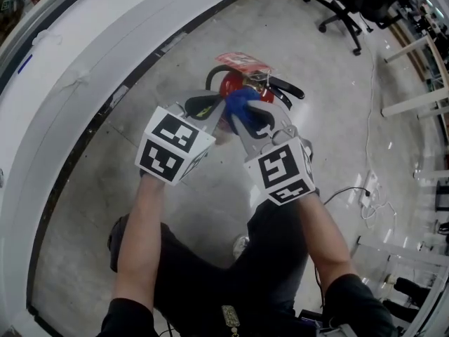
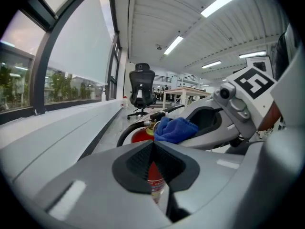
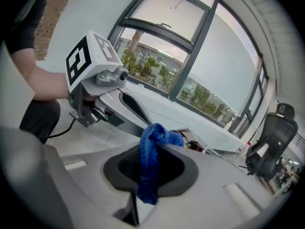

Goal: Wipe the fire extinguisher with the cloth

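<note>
A red fire extinguisher [image 1: 231,84] with a black hose and handle stands on the concrete floor just ahead of both grippers. My right gripper [image 1: 245,116] is shut on a blue cloth [image 1: 238,102], and the bunched end is held against the extinguisher's top. In the right gripper view the cloth [image 3: 150,159] hangs pinched between the jaws of that gripper [image 3: 152,147]. My left gripper [image 1: 208,108] sits at the extinguisher's left side, shut, with nothing in it. In the left gripper view its closed jaws [image 2: 153,144] point at the red cylinder [image 2: 141,135], and the cloth [image 2: 175,129] lies just above it.
A white curved sill [image 1: 84,55] under the windows runs along the left. An office chair [image 1: 344,9] stands at the far right, with white table legs [image 1: 414,104] and floor cables [image 1: 368,188] nearer. The person's knees are below the grippers.
</note>
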Motion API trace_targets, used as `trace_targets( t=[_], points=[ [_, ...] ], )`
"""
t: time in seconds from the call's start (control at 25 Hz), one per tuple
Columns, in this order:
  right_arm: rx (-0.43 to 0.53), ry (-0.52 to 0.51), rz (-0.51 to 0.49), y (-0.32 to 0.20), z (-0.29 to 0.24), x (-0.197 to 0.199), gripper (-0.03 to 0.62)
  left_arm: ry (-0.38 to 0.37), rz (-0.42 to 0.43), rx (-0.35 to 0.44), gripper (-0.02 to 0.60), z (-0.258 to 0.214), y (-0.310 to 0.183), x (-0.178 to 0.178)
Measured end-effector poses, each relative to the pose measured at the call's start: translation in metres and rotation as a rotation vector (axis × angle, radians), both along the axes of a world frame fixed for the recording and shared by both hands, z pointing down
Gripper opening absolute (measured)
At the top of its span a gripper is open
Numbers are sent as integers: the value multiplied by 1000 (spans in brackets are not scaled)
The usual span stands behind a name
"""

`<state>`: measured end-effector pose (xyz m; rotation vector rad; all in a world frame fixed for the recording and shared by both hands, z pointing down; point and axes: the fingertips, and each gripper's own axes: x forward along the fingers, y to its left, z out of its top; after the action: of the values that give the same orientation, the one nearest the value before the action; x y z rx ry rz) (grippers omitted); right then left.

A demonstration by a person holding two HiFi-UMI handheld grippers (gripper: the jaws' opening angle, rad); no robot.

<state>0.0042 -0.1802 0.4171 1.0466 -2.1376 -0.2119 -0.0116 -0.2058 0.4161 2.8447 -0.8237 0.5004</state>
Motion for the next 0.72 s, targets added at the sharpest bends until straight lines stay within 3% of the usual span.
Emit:
trace_targets(
  t=[0.08,0.36,0.72],
  points=[
    [-1,-15,-17,-1,-1,0,54,12,58,5,11,-9,5,3],
    [25,-13,-65,8,1,10,55,52,200,-21,125,-18,21,17],
    [60,96,13,11,12,54,81,-28,226,-6,166,5,24,59]
  ],
)
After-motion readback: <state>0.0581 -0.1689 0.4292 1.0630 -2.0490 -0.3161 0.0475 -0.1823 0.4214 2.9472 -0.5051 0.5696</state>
